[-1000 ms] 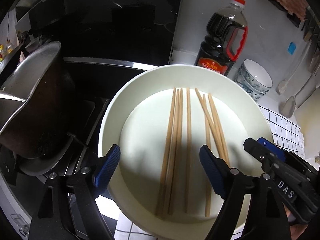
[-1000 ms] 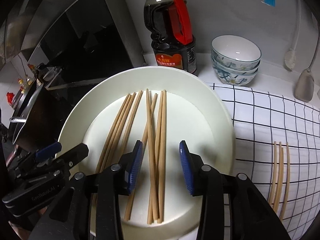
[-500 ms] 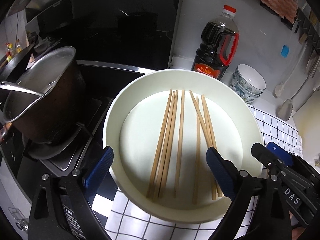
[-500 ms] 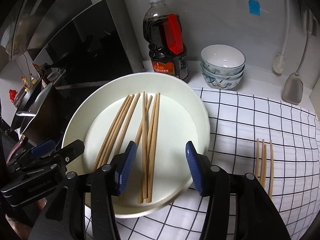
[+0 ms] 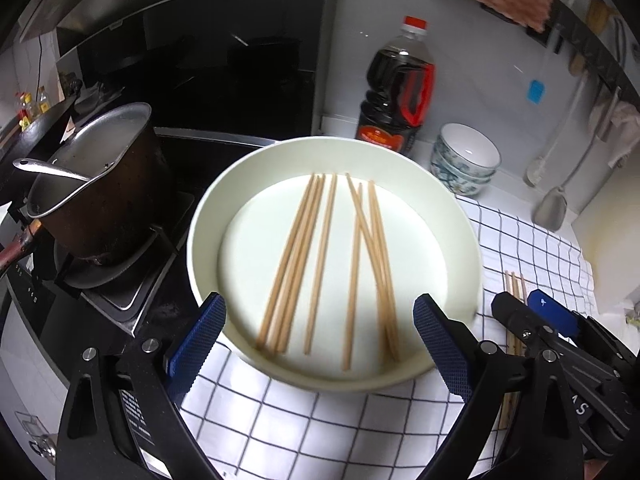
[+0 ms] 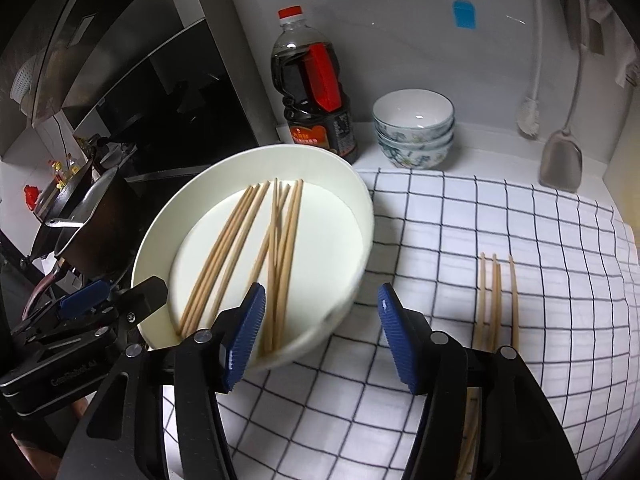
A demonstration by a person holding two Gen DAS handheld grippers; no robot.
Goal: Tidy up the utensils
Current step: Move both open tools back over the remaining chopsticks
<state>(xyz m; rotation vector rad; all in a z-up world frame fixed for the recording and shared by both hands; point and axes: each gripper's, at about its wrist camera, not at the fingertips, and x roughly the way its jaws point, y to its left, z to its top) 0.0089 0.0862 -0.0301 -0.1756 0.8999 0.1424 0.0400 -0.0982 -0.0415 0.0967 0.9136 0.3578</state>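
1. Several wooden chopsticks (image 5: 320, 264) lie lengthwise in a white plate (image 5: 452, 216), in two loose groups.
2. A few more chopsticks (image 6: 496, 292) lie on the checked cloth (image 6: 560, 240) covering the surface, right of the plate.
3. Left gripper (image 5: 320, 344) gapes wide, empty, at the plate's near rim.
4. Right gripper (image 6: 322, 336) likewise wide open, holding nothing.
5. Behind: soy sauce bottle (image 5: 396, 92), stacked bowls (image 5: 464, 164), pot (image 5: 96, 184) on stove.
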